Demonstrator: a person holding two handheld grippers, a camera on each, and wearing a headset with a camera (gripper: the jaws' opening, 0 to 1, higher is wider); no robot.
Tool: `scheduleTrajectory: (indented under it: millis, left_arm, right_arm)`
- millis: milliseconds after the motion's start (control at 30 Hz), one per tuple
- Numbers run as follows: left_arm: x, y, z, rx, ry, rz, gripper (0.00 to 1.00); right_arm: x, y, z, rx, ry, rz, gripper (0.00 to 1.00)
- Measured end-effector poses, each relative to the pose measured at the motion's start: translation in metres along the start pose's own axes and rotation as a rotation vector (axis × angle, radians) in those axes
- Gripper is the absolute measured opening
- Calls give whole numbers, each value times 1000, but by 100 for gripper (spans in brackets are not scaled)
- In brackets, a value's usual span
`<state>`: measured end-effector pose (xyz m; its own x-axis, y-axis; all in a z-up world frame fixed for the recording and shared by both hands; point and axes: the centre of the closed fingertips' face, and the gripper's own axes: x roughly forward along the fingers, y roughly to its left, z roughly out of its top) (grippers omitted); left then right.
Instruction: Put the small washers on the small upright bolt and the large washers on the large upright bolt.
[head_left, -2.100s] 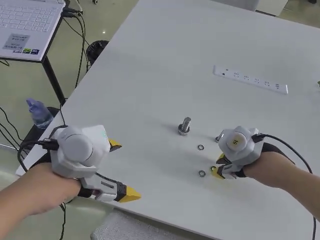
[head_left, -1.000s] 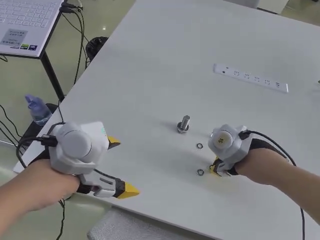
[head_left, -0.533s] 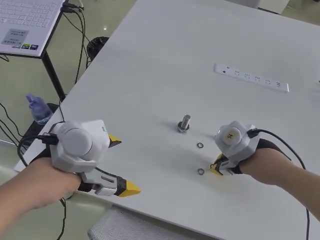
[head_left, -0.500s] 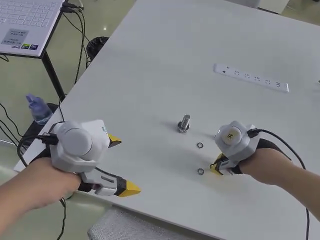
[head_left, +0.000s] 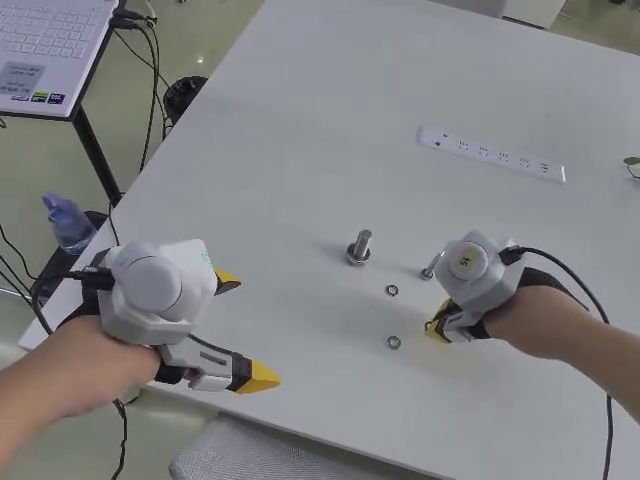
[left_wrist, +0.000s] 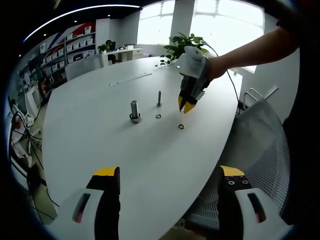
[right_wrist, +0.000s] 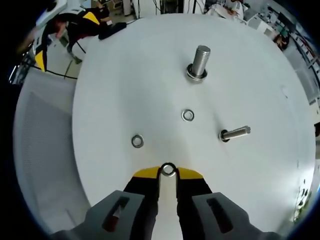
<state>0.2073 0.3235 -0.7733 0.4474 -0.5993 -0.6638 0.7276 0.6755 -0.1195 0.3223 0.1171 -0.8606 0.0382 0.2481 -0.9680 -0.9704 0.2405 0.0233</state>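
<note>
The right claw (right_wrist: 168, 173) pinches a washer (right_wrist: 168, 169) tight, likely to carry it to the thin bolt (right_wrist: 235, 133). The left claw (left_wrist: 163, 173) hangs wide open, aside.

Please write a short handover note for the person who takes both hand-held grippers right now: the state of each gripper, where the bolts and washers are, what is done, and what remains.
The left hand-held gripper is open and empty, at the near edge of the table.
The right hand-held gripper is shut on a washer.
The large bolt and small bolt stand upright on the table.
Two loose washers lie between the bolts and the right gripper.
Done: one washer picked up.
Left: put it on its bolt, then the other two.
</note>
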Motion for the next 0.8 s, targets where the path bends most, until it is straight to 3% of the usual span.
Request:
scheduleTrajectory:
  millis: [367, 600, 800]
  left_arm:
    - [4, 0, 3, 0, -11, -2, 81]
    - [5, 2, 5, 17, -8, -4, 82]
    - [4, 3, 4, 30, 4, -2, 82]
  right_arm:
    - [-17, -20, -7, -18, 14, -27, 13]
    - [-32, -36, 3, 13, -22, -26, 13]
    - [-34, -50, 9, 13, -35, -35, 13]
